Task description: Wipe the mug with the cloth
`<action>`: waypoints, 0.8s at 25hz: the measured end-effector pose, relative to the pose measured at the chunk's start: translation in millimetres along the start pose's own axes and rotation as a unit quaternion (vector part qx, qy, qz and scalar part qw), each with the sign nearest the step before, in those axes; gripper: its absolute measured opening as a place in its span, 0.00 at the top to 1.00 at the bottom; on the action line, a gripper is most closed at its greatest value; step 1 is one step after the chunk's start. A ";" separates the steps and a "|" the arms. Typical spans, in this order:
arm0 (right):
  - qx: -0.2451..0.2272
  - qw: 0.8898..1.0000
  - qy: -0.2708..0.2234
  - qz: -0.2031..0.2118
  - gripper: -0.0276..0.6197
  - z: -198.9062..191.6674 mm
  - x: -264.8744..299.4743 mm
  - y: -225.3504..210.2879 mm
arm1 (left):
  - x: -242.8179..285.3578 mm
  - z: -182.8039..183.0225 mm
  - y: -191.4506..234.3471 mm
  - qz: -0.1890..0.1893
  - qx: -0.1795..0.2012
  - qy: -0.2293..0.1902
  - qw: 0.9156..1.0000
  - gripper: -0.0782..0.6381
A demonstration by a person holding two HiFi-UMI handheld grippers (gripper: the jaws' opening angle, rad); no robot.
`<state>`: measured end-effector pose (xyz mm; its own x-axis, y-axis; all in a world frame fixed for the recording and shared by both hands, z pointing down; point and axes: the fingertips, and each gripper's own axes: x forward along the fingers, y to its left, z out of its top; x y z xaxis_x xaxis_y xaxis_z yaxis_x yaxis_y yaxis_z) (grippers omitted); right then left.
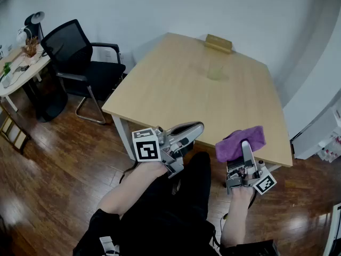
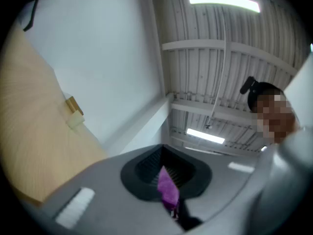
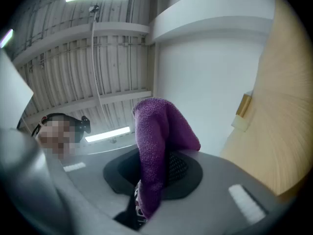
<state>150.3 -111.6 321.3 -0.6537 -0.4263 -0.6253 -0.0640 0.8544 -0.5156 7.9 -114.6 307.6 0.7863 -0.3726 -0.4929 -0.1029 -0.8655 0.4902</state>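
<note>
Between right tongs (image 3: 151, 179), cloth (image 3: 157, 131) pinched, mug (image 1: 217, 71) seemingly far beyond

Mug (image 1: 217, 71) on table (image 1: 176, 84) far end, perhaps a box (image 1: 218, 42) behind it, chair (image 1: 74, 63) left, cloth (image 1: 240, 142) near-right edge.

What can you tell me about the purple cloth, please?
The cloth is purple, soft and knitted-looking, bunched into one lump. The right tool is shut on its lower part; the rest stands past the jaws and flops over in a fold. In the head view it shows over the near edge of the wooden table; whether it touches the wood cannot be told.
</note>
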 end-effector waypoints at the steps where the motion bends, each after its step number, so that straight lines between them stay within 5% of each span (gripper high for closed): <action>1: 0.000 1.000 0.001 0.000 0.86 2.4 2.7 -6.7 | 3.4 0.9 7.1 0.001 0.001 0.001 1.000 0.89; 8: -0.009 1.000 0.000 -0.002 0.86 2.8 4.3 -29.8 | 9.3 -4.0 31.3 -0.006 0.010 0.018 1.000 0.89; 20: 0.002 1.000 0.013 -0.028 0.86 35.7 53.9 -127.4 | 65.3 30.3 130.9 0.003 0.041 0.078 0.996 0.89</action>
<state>150.2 -254.0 332.4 -0.6685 -0.4649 -0.5805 -0.0975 0.8286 -0.5512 27.3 -262.4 317.8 0.8702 -0.3265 -0.3689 -0.1519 -0.8902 0.4295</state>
